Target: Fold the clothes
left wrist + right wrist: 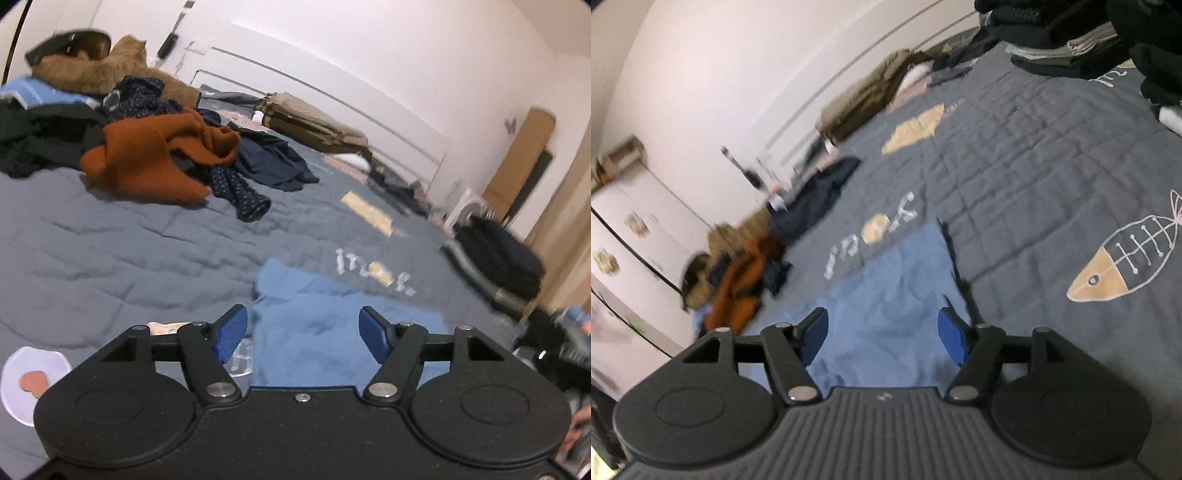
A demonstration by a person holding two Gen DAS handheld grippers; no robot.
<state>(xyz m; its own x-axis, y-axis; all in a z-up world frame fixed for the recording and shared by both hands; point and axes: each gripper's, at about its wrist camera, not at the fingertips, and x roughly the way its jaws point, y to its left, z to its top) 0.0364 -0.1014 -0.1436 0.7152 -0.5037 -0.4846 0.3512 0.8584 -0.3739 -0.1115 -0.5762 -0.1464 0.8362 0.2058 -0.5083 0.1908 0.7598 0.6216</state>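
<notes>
Left wrist view: the left tongs point(303, 332) stand wide with nothing between the blue pads point(231, 334); the light blue garment point(317, 325) lies flat on the bed point(110, 251) just beyond and under them.
Right wrist view: the right tongs point(884, 334) are spread wide too, empty, over the same light blue garment point(886, 288), whose near edge is hidden behind the tool body.
Bed: grey quilted cover point(1034, 166) with a fish-skeleton print point(1123, 258); the lettering print point(373, 271) is too blurred to read.
Unfolded pile: rust-orange garment point(155, 155) and a dark dotted piece point(240, 192) heaped at the far left of the bed, well apart from the blue one.
Folded stack: dark clothes point(1071, 37), cut off by the top right corner.
Right edge, left view: a dark bag-like thing point(498, 258), smeared, cannot tell what.
</notes>
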